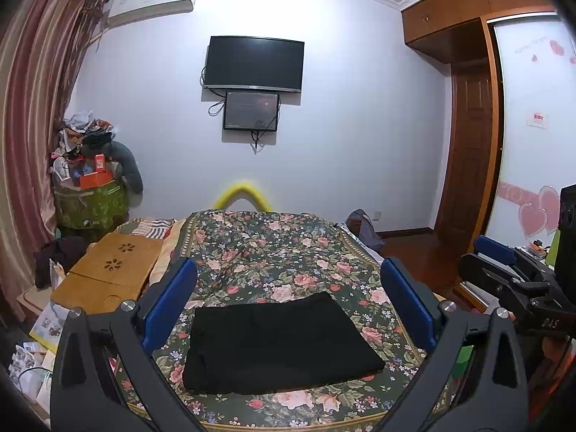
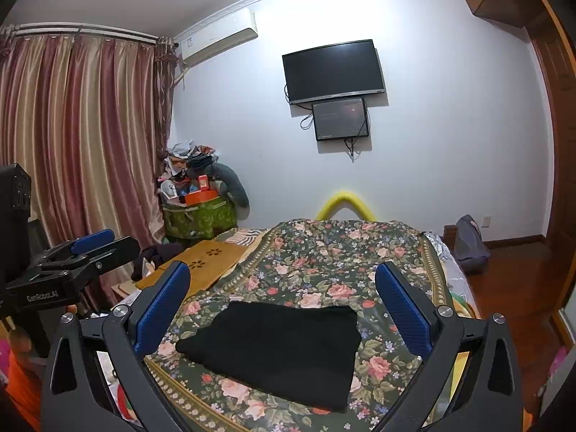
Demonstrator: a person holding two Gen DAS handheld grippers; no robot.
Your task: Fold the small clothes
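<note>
Black garment (image 1: 280, 345) lies folded into a flat rectangle on the floral bedspread (image 1: 273, 252), near the close edge of the bed, nothing touching it. Left gripper (image 1: 288, 302) held above the bed, blue-padded fingers (image 1: 169, 306) spread wide, empty, garment framed between them from this view. Right gripper (image 2: 284, 306) likewise raised over the bed, fingers (image 2: 162, 309) wide apart, holding nothing; garment (image 2: 277, 349) sits between and below them in the right wrist view, one corner angled toward the left. Each gripper shows at the edge of the other's camera: right one at far right of left wrist view (image 1: 504, 270), left one at far left of right wrist view (image 2: 82, 252). Wooden lap desk (image 1: 108, 273) with flower cutouts lies on the left side of the bed, beside the bedspread. Back wall carries a dark TV (image 1: 253, 63) with a smaller screen (image 1: 251, 111) just under it, air conditioner (image 1: 151, 3) upper left. Striped curtain (image 2: 72, 136) on the left, green bin (image 1: 90, 205) piled with clutter in the corner beside it. Wooden wardrobe (image 1: 468, 126) on the right
</note>
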